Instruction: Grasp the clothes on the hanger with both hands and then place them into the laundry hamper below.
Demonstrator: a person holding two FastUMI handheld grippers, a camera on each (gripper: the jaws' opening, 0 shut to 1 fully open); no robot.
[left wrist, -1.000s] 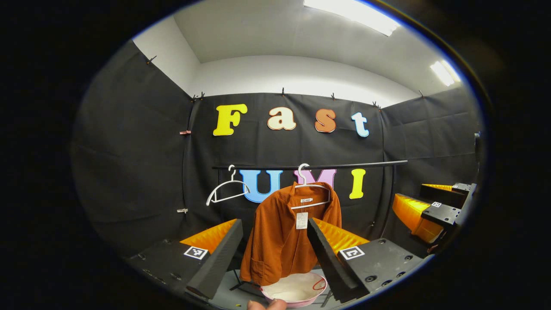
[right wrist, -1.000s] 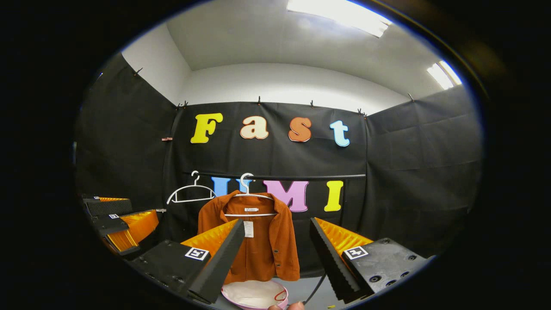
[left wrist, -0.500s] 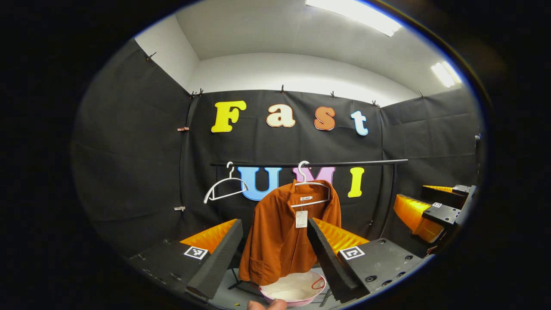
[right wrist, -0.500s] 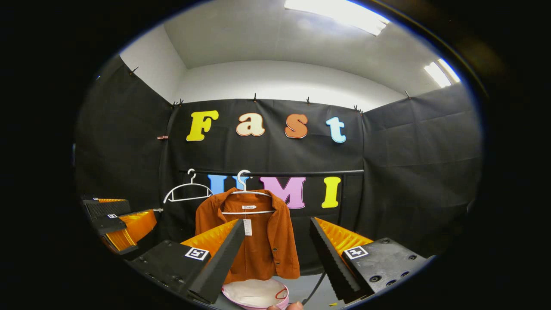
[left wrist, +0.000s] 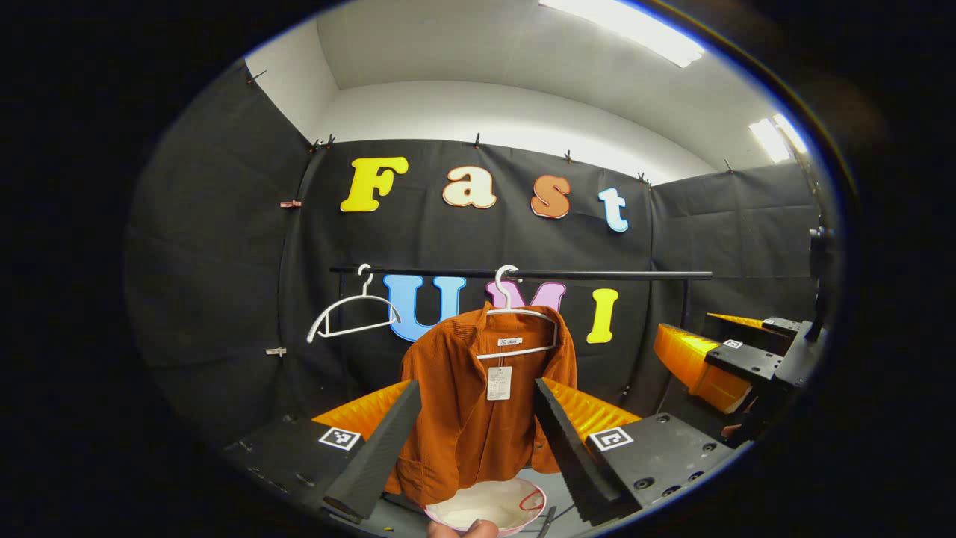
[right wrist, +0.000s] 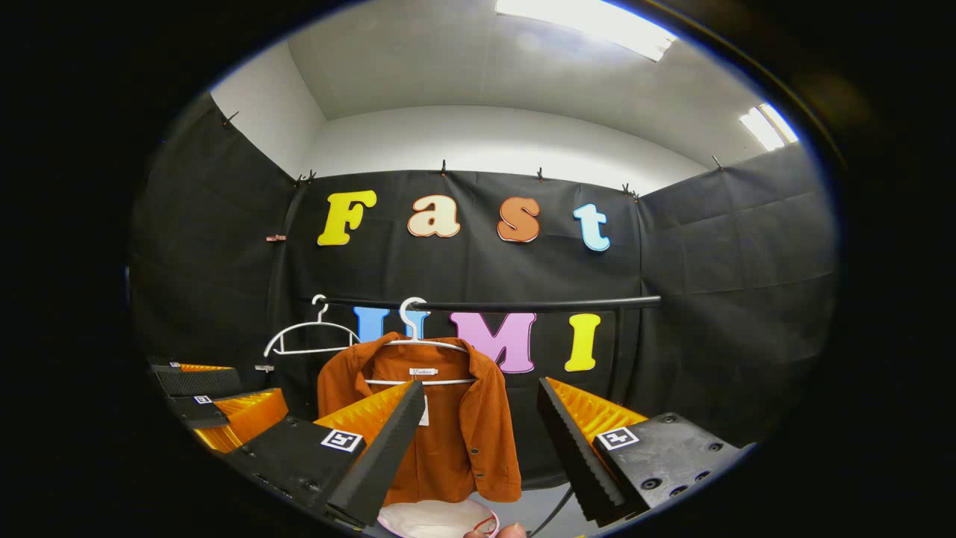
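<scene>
While an orange corduroy shirt (left wrist: 478,403) hangs on a white hanger (left wrist: 519,317) from the black rail (left wrist: 523,274), both grippers stand short of it with nothing between their fingers. A paper tag (left wrist: 498,382) dangles at the shirt's collar. Directly below its hem sits the pink-rimmed laundry hamper (left wrist: 489,508). Further left on the rail hangs a bare white hanger (left wrist: 351,306). In the left gripper view, the left gripper (left wrist: 472,441) has its fingers spread wide, framing the shirt; the right gripper (left wrist: 728,359) shows off to the right. In the right gripper view, the right gripper's fingers (right wrist: 575,441) are likewise wide apart.
</scene>
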